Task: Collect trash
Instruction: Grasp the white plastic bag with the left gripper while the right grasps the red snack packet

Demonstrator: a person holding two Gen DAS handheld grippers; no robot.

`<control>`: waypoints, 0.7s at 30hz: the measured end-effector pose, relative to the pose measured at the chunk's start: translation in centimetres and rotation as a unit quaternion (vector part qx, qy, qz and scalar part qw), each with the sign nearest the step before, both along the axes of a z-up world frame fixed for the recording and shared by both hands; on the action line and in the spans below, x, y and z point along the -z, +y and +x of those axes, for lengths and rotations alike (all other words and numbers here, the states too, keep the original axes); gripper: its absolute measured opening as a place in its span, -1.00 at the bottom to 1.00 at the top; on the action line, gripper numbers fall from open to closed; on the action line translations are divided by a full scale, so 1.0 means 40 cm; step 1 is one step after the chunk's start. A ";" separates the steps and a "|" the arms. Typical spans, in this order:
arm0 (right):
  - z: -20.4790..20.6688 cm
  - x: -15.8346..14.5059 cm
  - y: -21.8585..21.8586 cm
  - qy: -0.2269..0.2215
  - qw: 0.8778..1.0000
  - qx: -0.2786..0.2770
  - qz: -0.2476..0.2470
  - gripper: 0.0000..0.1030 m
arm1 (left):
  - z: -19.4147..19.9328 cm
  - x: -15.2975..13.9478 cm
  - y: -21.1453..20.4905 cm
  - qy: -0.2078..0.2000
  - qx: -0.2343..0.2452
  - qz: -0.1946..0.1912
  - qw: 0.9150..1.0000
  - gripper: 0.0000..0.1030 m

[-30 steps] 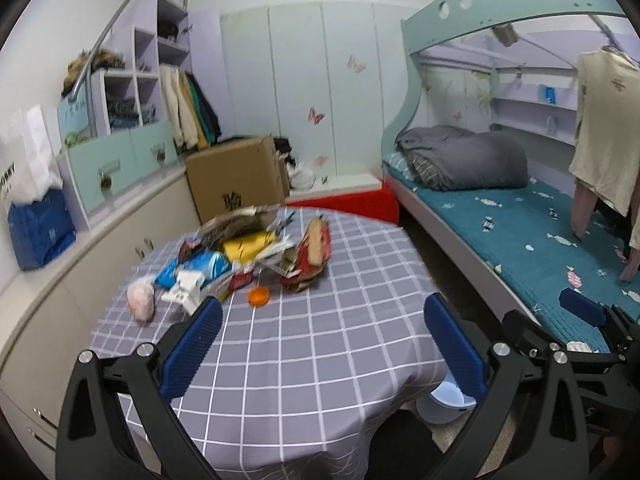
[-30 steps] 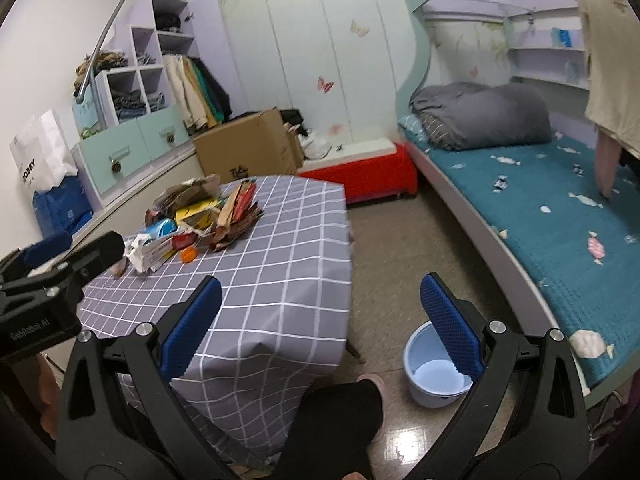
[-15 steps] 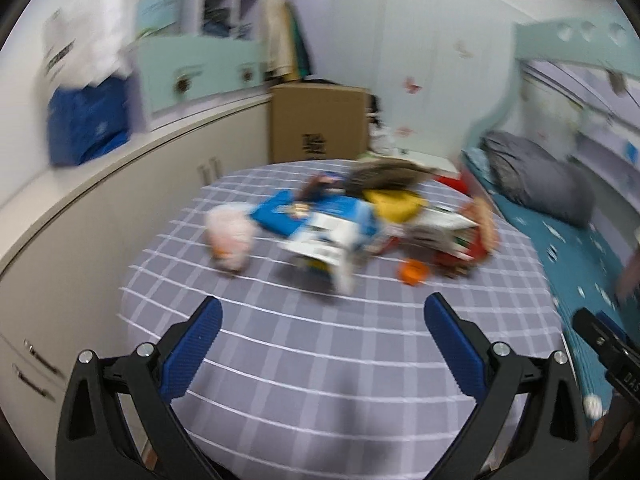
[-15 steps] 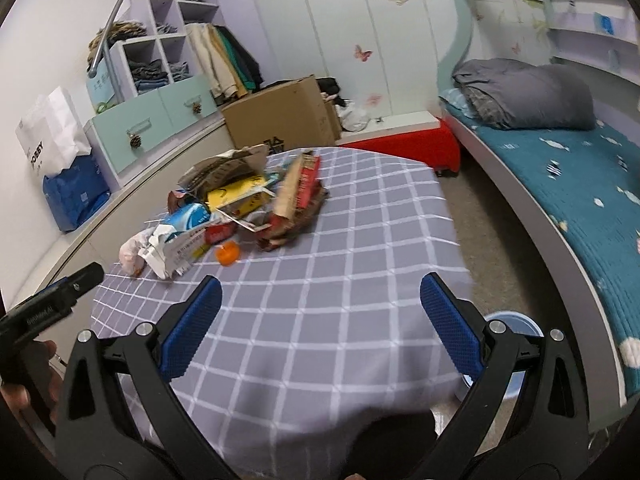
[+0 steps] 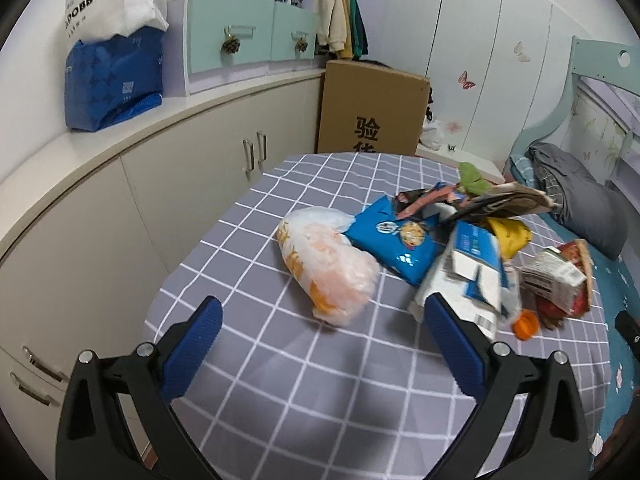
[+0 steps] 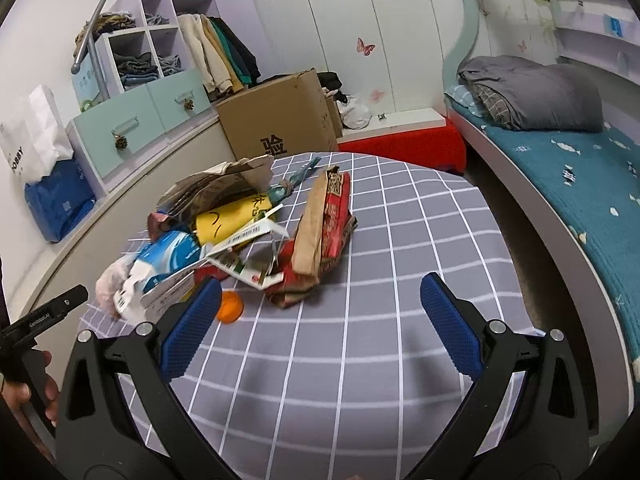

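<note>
1. The left wrist view looks forward between the blue pads of the left claw (image 5: 322,344), low and close over the near left part of the checked counter (image 5: 280,392), facing the cabinets and a cardboard box (image 5: 372,108).
2. The right wrist view looks out between the right claw (image 6: 320,324) pads from somewhat higher and farther right, facing the same box (image 6: 280,124), with the bed (image 6: 560,168) on its right.
3. Both views share the trash heap (image 5: 440,248) (image 6: 248,232), the orange cap (image 5: 527,323) (image 6: 231,307) and the counter top; the left claw's body shows at the right view's left edge.
</note>
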State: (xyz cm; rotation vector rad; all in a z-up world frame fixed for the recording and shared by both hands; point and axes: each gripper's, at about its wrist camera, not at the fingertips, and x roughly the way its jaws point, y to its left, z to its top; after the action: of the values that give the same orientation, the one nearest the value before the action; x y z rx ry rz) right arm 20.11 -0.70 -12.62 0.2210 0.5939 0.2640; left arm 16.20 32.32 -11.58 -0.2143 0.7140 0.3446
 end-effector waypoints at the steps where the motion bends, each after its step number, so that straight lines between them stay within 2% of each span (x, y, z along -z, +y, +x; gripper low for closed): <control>1: 0.013 0.000 0.001 0.002 1.000 0.002 -0.003 0.88 | 0.011 0.007 0.007 0.004 0.000 -0.001 1.000 0.91; 6: 0.065 -0.001 -0.016 0.006 1.000 0.016 0.018 0.88 | 0.064 0.035 0.035 0.017 -0.001 -0.014 1.000 0.88; 7: 0.078 -0.002 -0.019 0.008 1.000 0.019 0.023 0.88 | 0.072 0.039 0.036 0.019 0.000 -0.014 1.000 0.72; 8: 0.092 -0.003 -0.021 0.009 0.999 0.021 0.029 0.88 | 0.083 0.046 0.039 0.024 0.001 -0.015 1.000 0.32; 9: 0.101 -0.004 -0.020 0.010 0.999 0.022 0.033 0.88 | 0.097 0.056 0.043 0.031 0.007 -0.025 0.999 0.08; 10: 0.115 -0.005 -0.022 0.012 0.999 0.024 0.040 0.88 | 0.106 0.064 0.050 0.034 0.011 -0.039 0.999 -0.32; 12: 0.147 -0.001 -0.027 0.019 0.998 0.022 0.061 0.88 | 0.110 0.065 0.060 0.027 0.009 -0.046 0.999 -0.34; 18: 0.233 0.038 -0.032 0.060 0.991 0.014 0.118 0.83 | 0.086 0.006 0.058 -0.022 -0.014 -0.012 1.000 -0.43; 19: 0.252 0.050 -0.034 0.070 0.989 0.006 0.132 0.70 | 0.080 -0.009 0.053 -0.031 -0.016 -0.007 0.999 -0.43; 21: 0.284 0.076 -0.038 0.097 0.983 -0.009 0.157 0.19 | 0.072 -0.036 0.036 -0.046 -0.017 0.003 0.999 -0.43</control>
State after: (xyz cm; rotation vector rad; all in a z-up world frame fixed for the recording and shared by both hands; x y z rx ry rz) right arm 31.46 -2.22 -15.67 0.5509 0.7459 0.3567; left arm 19.06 33.77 -10.15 -0.2359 0.6190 0.3657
